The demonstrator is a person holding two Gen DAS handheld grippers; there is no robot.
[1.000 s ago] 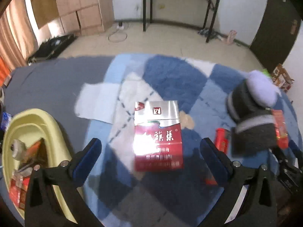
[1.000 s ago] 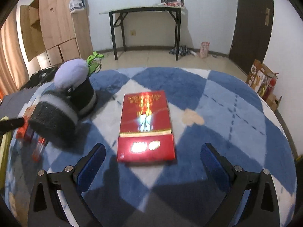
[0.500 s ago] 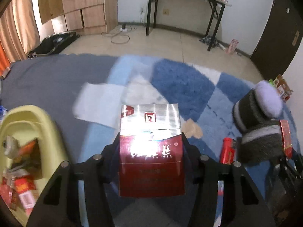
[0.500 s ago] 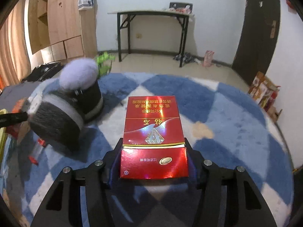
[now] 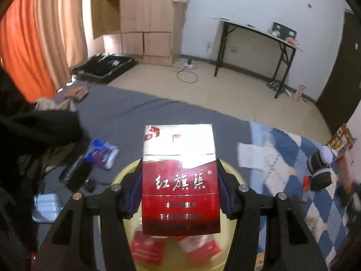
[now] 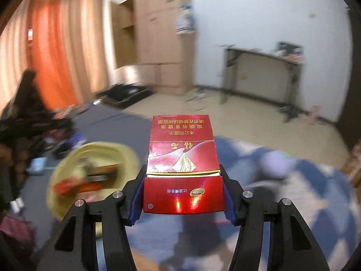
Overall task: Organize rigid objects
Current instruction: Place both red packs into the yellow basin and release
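L gripper [image 5: 180, 194] was clamped on a red-and-silver cigarette pack [image 5: 180, 176], blue pads [image 5: 133, 194] pressed on both long sides, pack flat w/ printed face up. It hung directly over the yellow basin [image 5: 232, 174]; two red packs [image 5: 198, 248] were visible inside the basin below it, blurred. Basin sat on a grey blanket [image 5: 135, 110].

R gripper [image 6: 183, 194] was clamped on an all-red cigarette pack [image 6: 183, 164] w/ gold print, lid end nearest the camera and cracked slightly ajar, a thin white strip showing at the seam. Pads [image 6: 229, 201] gripped it at the lid end. That pack was in the air, to the right of the yellow basin [image 6: 56, 180] in R view, above the blue-and-white checked rug [image 6: 315, 203]. R view had heavy motion blur; basin contents read as orange/red boxes, can't tell more.

Other stuff, L view: black-and-grey hat w/ pale pompom [image 5: 320, 169] on the rug at right, small red lighter [image 5: 305, 188] just left of it, white paper sheet [image 5: 252, 155] at the rug/blanket edge. Blue wrapper [image 5: 101, 153] and dark clothes [image 5: 33, 140] left of the basin. Black folding table [image 5: 255, 45] by the far wall, wooden wardrobe [image 5: 144, 15] at back left, orange curtain [image 5: 22, 45] far left.
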